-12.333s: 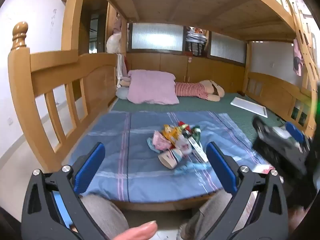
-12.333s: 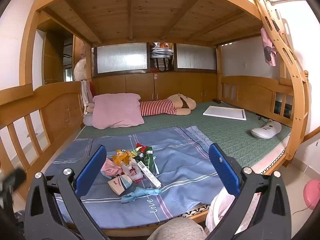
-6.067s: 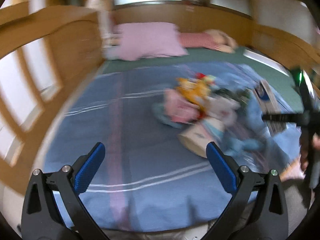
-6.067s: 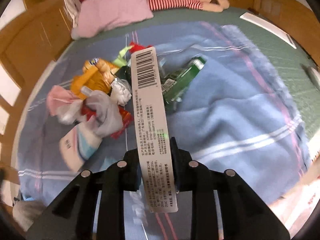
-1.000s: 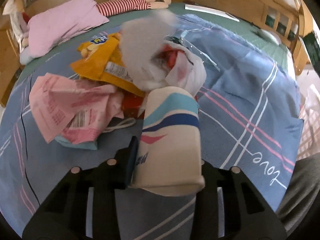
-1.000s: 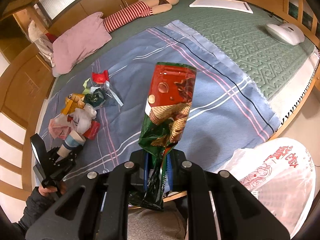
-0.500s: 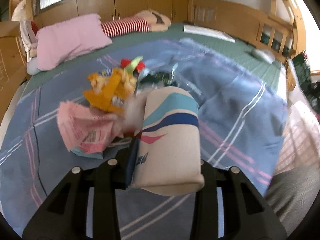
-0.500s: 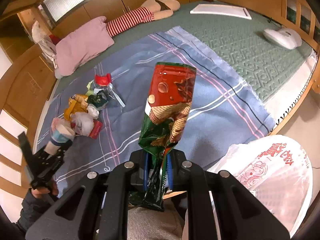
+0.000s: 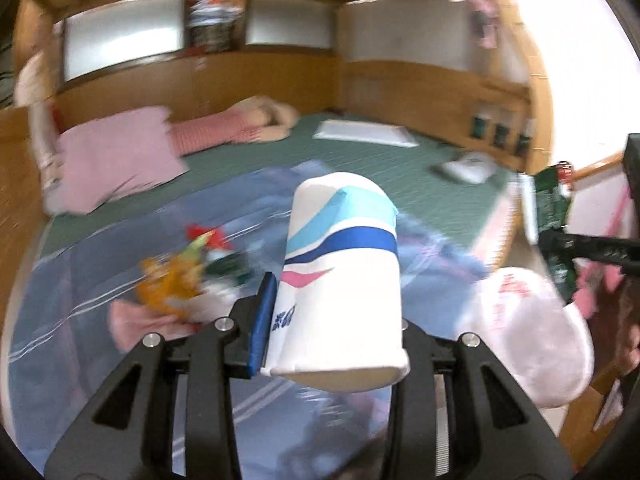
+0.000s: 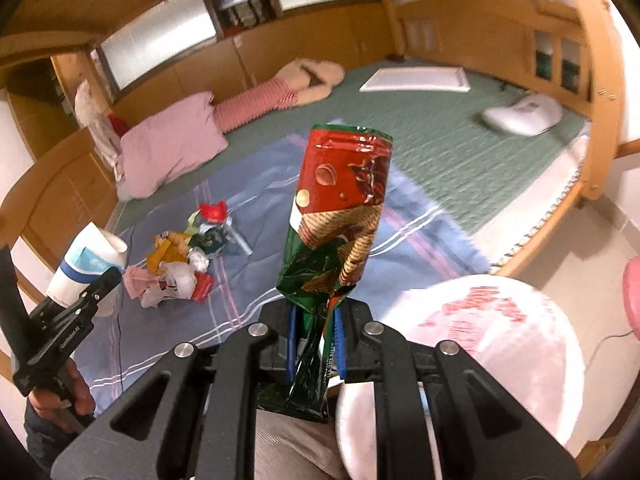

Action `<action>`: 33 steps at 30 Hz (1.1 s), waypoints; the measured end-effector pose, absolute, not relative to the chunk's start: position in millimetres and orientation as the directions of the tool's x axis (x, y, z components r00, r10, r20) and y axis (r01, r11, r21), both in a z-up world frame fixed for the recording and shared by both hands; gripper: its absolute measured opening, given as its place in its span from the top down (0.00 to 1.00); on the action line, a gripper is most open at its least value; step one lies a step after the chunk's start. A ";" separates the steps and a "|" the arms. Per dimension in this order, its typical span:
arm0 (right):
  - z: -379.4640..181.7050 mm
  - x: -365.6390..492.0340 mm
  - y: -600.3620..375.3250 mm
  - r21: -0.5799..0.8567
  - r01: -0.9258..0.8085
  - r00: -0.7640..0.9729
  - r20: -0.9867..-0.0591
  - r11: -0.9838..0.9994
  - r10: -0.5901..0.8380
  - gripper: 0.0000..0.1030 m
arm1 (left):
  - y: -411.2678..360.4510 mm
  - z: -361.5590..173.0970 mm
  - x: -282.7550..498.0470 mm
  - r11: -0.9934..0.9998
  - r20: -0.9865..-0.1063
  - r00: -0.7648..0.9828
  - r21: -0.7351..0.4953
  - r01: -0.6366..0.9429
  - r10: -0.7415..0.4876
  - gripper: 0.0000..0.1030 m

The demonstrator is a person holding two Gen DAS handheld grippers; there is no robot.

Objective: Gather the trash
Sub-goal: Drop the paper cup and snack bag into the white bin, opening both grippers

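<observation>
My left gripper is shut on a white paper cup with blue, teal and pink stripes, held up above the blue blanket; the right wrist view shows the same cup at far left. My right gripper is shut on a red and green snack wrapper that stands upright. A white plastic bag with red print bulges just right of it; in the left wrist view this bag sits at lower right. A pile of wrappers lies on the blanket.
A pink pillow and a striped plush toy lie at the bed's far end. A white board and a white device rest on the green mat. Wooden rails frame the bed. A pink object is on the floor.
The left gripper has lifted the cup off the pile and swung right toward the bag. The right gripper with the wrapper has shifted over the bag, which now looms larger.
</observation>
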State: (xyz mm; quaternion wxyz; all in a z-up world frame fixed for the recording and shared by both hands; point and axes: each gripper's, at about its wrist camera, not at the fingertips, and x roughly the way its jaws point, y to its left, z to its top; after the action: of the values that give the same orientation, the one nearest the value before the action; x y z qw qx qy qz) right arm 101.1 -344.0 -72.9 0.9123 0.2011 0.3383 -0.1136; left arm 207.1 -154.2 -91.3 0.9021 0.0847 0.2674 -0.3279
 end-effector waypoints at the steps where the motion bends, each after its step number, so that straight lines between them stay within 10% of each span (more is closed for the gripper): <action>1: -67.3 87.3 -347.3 0.280 0.359 0.750 -0.655 0.891 -0.096 0.85 | -165.7 -88.0 198.1 0.754 -0.529 0.631 -0.026 0.656 -0.567 0.64; 22: -63.9 -84.8 -422.2 0.295 0.617 0.695 -0.640 0.730 -0.328 0.84 | -394.7 -135.7 66.3 0.463 -0.617 0.328 -0.067 0.884 -0.715 0.63; 33: -73.5 -100.0 -435.1 0.310 0.629 0.689 -0.647 0.713 -0.326 0.84 | -407.4 -144.5 67.3 0.483 -0.635 0.354 -0.034 0.875 -0.686 0.41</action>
State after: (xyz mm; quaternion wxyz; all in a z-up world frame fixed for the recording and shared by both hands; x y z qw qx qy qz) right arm -100.0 -435.1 -73.5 0.8802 0.2641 0.2862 -0.2713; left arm 67.3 -407.4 -144.5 0.8075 0.1577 0.2991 -0.4833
